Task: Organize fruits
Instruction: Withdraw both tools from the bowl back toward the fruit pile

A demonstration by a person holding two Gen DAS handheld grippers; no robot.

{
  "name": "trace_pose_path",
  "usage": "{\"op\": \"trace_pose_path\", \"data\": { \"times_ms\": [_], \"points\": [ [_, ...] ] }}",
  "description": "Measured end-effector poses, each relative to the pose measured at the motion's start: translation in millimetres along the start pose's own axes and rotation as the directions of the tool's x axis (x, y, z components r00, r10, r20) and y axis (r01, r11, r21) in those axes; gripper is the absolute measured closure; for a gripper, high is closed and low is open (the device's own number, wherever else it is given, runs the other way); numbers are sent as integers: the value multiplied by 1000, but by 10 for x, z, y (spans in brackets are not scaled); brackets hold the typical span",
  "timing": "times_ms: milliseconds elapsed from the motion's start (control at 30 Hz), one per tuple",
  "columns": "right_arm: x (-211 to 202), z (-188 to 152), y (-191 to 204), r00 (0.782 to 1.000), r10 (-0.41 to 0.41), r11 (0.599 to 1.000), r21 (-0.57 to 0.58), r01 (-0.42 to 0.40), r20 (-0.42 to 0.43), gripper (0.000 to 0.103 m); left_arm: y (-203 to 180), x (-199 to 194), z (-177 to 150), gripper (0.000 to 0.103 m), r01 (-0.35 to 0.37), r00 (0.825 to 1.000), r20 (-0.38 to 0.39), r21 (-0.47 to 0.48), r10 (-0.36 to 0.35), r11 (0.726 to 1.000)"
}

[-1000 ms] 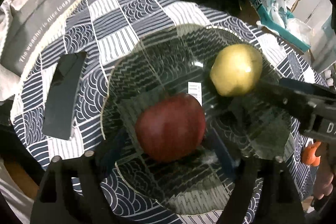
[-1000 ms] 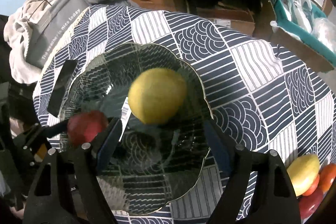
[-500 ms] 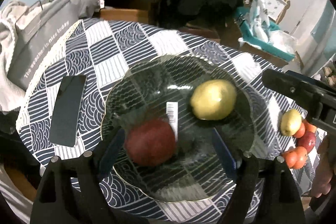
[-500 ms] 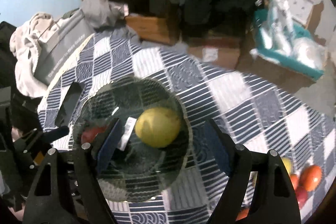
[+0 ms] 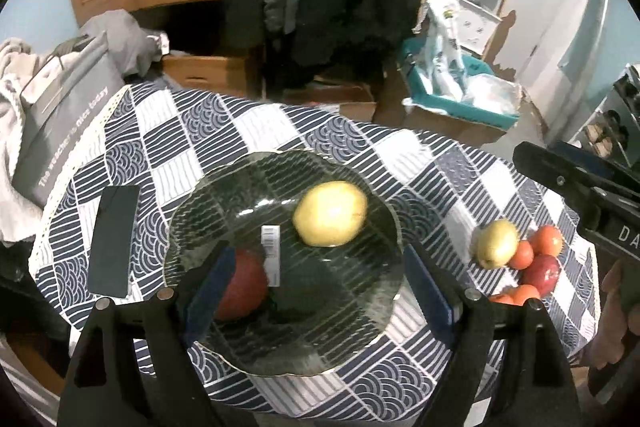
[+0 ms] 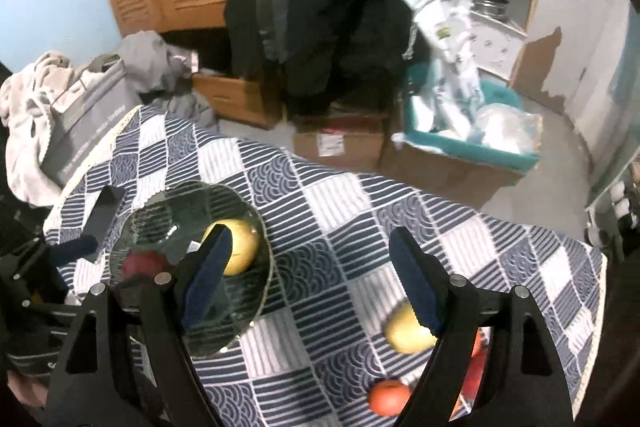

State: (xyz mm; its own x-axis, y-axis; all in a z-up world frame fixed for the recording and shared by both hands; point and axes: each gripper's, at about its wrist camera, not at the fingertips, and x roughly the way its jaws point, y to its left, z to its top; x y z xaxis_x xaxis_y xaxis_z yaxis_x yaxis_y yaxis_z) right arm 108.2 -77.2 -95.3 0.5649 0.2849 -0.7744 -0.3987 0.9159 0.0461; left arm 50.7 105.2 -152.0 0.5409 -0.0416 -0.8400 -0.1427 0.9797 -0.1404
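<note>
A glass plate (image 5: 360, 339) lies on the blue-and-white checked tablecloth (image 5: 256, 123). On it rest a red apple (image 5: 246, 287) and a yellow-green apple (image 5: 330, 213), apart from each other. My left gripper (image 5: 316, 287) hovers open above the plate, nothing between its fingers. To the right sits a heap of fruit: a yellow-green apple (image 5: 496, 243), a red apple (image 5: 542, 269) and several oranges (image 5: 548, 239). My right gripper (image 6: 312, 275) is open and empty, high over the cloth between the plate (image 6: 168, 211) and the fruit heap (image 6: 404, 331).
A black phone (image 5: 114, 239) lies left of the plate. A grey bag (image 5: 60, 131) and clothes sit at the table's far left. Cardboard boxes (image 6: 336, 143), a teal crate (image 6: 472, 147) and hanging coats stand beyond the table. A hand (image 5: 618, 287) holds the right gripper.
Both grippers have risen and drawn back from the plate, leaving the red and yellow-green apples on it. The fruit heap at the right has come into view.
</note>
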Motion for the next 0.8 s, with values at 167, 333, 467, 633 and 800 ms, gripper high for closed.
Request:
{"op": "trace_pose_path", "data": {
  "times_ms": [167, 333, 467, 633, 800],
  "points": [
    [-237, -30, -144, 999, -23, 1000, 20, 22, 29, 22, -165, -93, 29, 17, 25, 1000, 18, 23, -26, 999],
    [-467, -65, -292, 996, -55, 998, 31, 53, 66, 21, -326, -202, 45, 17, 43, 998, 38, 51, -45, 998],
    [-676, -114, -428, 992, -75, 996, 50, 70, 103, 21, -450, -311, 60, 17, 58, 996, 58, 70, -62, 996],
    [-868, -173, -594, 985, -108, 993, 71, 99, 135, 19, -578, -404, 74, 15, 74, 993, 80, 89, -82, 993],
    [-1009, -264, -792, 977, -151, 986, 94, 138, 150, 19, -740, -435, 77, 15, 91, 991, 83, 112, -100, 990]
  ]
}}
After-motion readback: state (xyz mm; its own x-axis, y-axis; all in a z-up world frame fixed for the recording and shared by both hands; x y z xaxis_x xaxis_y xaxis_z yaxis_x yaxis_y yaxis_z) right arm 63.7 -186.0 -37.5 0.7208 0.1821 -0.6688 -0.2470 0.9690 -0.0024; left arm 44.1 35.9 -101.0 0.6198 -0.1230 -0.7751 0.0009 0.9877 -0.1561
